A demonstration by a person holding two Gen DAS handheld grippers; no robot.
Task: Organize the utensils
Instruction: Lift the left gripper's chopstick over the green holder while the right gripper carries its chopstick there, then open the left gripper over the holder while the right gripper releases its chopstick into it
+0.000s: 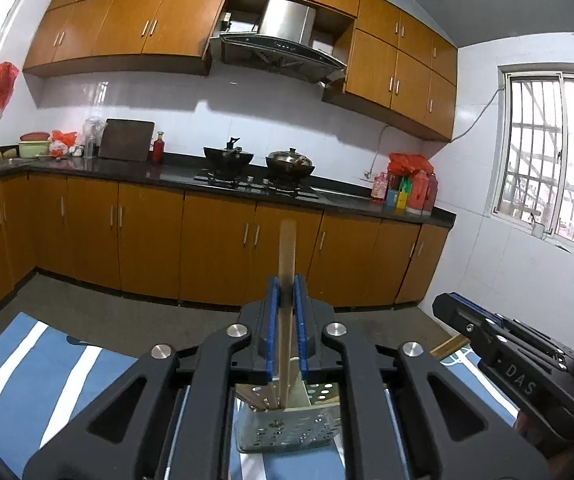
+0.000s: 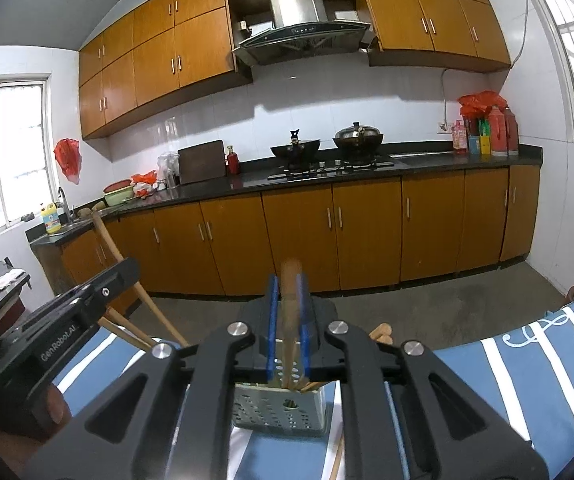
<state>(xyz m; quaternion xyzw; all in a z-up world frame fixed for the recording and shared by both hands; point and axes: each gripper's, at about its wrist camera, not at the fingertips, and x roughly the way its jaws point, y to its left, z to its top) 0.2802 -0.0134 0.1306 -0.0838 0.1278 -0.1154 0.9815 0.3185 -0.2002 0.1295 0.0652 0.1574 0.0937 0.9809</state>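
Observation:
A perforated metal utensil holder (image 1: 287,428) (image 2: 279,412) stands on a blue cloth with white stripes (image 1: 27,380) (image 2: 527,380), and several wooden sticks are in it. In the left wrist view a wooden utensil handle (image 1: 287,248) rises between the blue pads of my left gripper (image 1: 287,284), its lower end in the holder. Thin gaps show beside it. In the right wrist view another wooden handle (image 2: 291,276), blurred, stands between the pads of my right gripper (image 2: 287,284), also down in the holder, with a gap at its left. Each gripper shows at the other view's edge.
A thin wooden stick (image 2: 337,460) lies on the cloth by the holder, and rounded wooden ends (image 2: 383,332) show behind it. Beyond the table is bare grey floor (image 2: 447,300), then orange base cabinets under a black counter (image 1: 127,168) with two woks (image 1: 229,156).

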